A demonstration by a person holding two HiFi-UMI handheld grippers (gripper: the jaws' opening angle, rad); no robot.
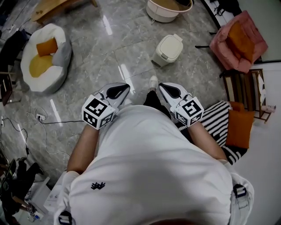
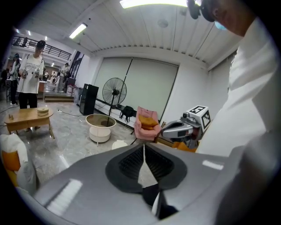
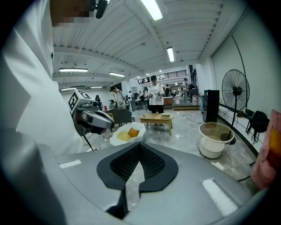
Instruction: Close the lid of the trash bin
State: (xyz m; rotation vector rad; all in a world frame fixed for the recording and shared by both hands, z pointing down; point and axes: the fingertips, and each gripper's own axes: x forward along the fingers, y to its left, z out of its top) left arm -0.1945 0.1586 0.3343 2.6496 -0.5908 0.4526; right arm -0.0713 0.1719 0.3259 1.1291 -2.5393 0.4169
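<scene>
The cream trash bin (image 1: 168,49) stands on the grey marble floor ahead of me, and its lid looks down. In the left gripper view only its pale top (image 2: 118,144) shows past the jaws. My left gripper (image 1: 124,88) and right gripper (image 1: 162,86) are held close to my chest, well short of the bin and touching nothing. Both are shut with nothing between the jaws, which meet at the tips: left gripper (image 2: 143,146), right gripper (image 3: 139,145). Each gripper shows in the other's view: the right gripper (image 2: 182,127) and the left gripper (image 3: 90,116).
A white beanbag (image 1: 44,57) with orange cushions lies at the left. A round white tub (image 1: 169,9) stands behind the bin, a pink armchair (image 1: 239,41) at the right. A striped rug (image 1: 219,121) and a cable (image 1: 48,121) lie on the floor. A person (image 2: 30,74) stands far off.
</scene>
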